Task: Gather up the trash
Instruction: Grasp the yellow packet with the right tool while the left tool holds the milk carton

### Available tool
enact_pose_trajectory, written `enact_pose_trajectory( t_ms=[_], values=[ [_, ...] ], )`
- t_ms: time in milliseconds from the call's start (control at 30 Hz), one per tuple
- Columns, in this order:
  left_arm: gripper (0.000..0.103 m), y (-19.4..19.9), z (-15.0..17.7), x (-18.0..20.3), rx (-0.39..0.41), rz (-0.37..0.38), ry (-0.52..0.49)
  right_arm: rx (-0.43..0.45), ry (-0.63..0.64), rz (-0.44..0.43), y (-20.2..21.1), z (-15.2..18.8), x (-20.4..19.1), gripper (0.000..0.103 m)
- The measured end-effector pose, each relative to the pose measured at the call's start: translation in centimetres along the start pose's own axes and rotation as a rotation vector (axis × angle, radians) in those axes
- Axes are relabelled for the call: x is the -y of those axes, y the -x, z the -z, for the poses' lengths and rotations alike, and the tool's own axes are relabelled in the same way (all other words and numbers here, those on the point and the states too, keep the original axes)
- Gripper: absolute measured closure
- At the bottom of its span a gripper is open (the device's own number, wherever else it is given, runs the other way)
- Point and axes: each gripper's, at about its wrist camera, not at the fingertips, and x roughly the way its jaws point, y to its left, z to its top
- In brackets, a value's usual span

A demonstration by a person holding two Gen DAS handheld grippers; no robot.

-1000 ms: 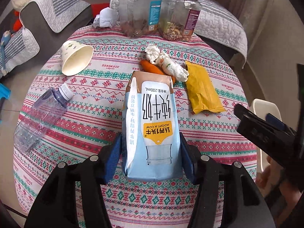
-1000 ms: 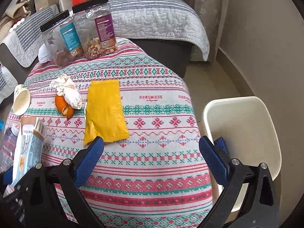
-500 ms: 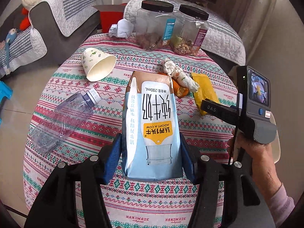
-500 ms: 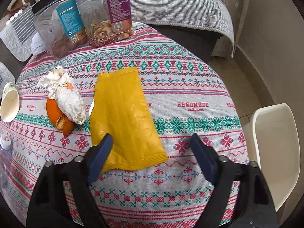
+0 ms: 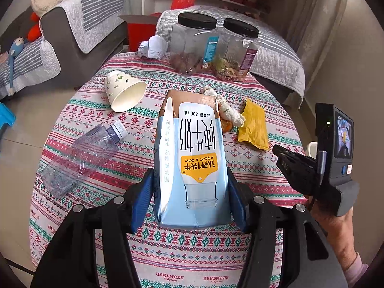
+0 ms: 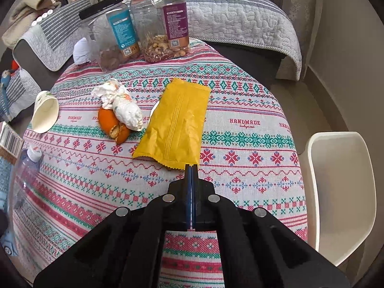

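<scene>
Two hand-held grippers work over a round table [image 6: 252,110] draped in a red, green and white patterned cloth. The left gripper [image 5: 190,198] points steeply down and forward, and its blue pads [image 5: 141,200] are clenched on the two sides of a pale blue and white milk carton [image 5: 192,163], which stands lifted above the cloth with its brown top pointing away from the camera.

The right gripper [image 6: 191,168] also tilts steeply downward, and its jaws are pressed together on the near, crimped edge of a flat yellow snack wrapper [image 6: 178,122] that lies on the cloth. In the left wrist view a hand [image 5: 336,225] with a pale pink cuff grips that tool's handle at the right edge of the table, its black nose aimed at the wrapper's near end.

Just left of the wrapper lie a piece of orange peel [image 6: 111,122] and a crumpled white tissue [image 6: 122,105], touching each other. Farther left a white paper cup [image 6: 45,114] lies on its side, and a crushed clear plastic bottle [image 5: 81,158] lies near the left rim. At the far side stand two clear plastic jars with black lids [image 6: 141,24], close together, with a wad of white paper [image 5: 153,46] beside them. A white chair [image 6: 340,187] sits just beyond the right edge.
</scene>
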Motion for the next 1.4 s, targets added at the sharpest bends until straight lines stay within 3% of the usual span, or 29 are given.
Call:
enact_pose_trajectory(
  t_ms=[133,167,233,267,533,667,733,767,800,833,1100,1400],
  values=[
    [0.047,0.8,-0.1,-0.1,0.009,0.013,0.016,0.005,-0.011,-0.011,1.3,0.1,0.1,0.102],
    [0.047,1.1,-0.1,-0.1,0.014,0.021,0.022,0.006,-0.022,-0.003,1.1,-0.1,0.3,0.096],
    [0.047,1.6,0.0,-0.1,0.022,0.031,0.022,0.01,-0.072,-0.001,0.6,-0.6,0.8,0.026],
    [0.047,1.8,0.0,0.0,0.026,0.035,0.018,0.032,-0.106,0.013,0.5,-0.8,0.9,0.019],
    [0.047,0.9,-0.8,-0.8,0.023,0.033,0.035,0.036,-0.08,0.119,-4.3,-3.5,-0.4,0.012],
    [0.047,0.1,-0.5,-0.7,0.005,0.018,0.016,0.001,-0.036,0.135,-7.1,-3.6,-1.1,0.013],
    [0.047,0.0,-0.5,-0.7,0.002,0.011,0.009,0.025,0.009,0.082,-7.2,-3.9,-1.5,0.038],
    [0.047,0.0,-0.5,-0.7,0.003,0.01,0.009,0.027,0.032,0.076,-6.9,-4.1,-1.7,0.075],
    [0.047,0.0,-0.6,-0.8,0.004,0.009,0.012,0.014,0.032,0.06,-6.6,-4.3,-1.6,0.087],
    [0.047,0.0,-0.7,-0.8,0.006,0.008,0.015,-0.002,0.007,0.014,-6.4,-4.4,-1.3,0.091],
    [0.047,1.8,-0.7,-0.4,0.047,0.013,0.018,-0.046,-0.077,-0.058,-3.2,-2.1,1.7,0.097],
    [0.047,3.3,-0.1,0.3,0.071,0.028,0.027,0.065,0.009,-0.09,5.2,-0.1,0.8,0.097]
  ],
)
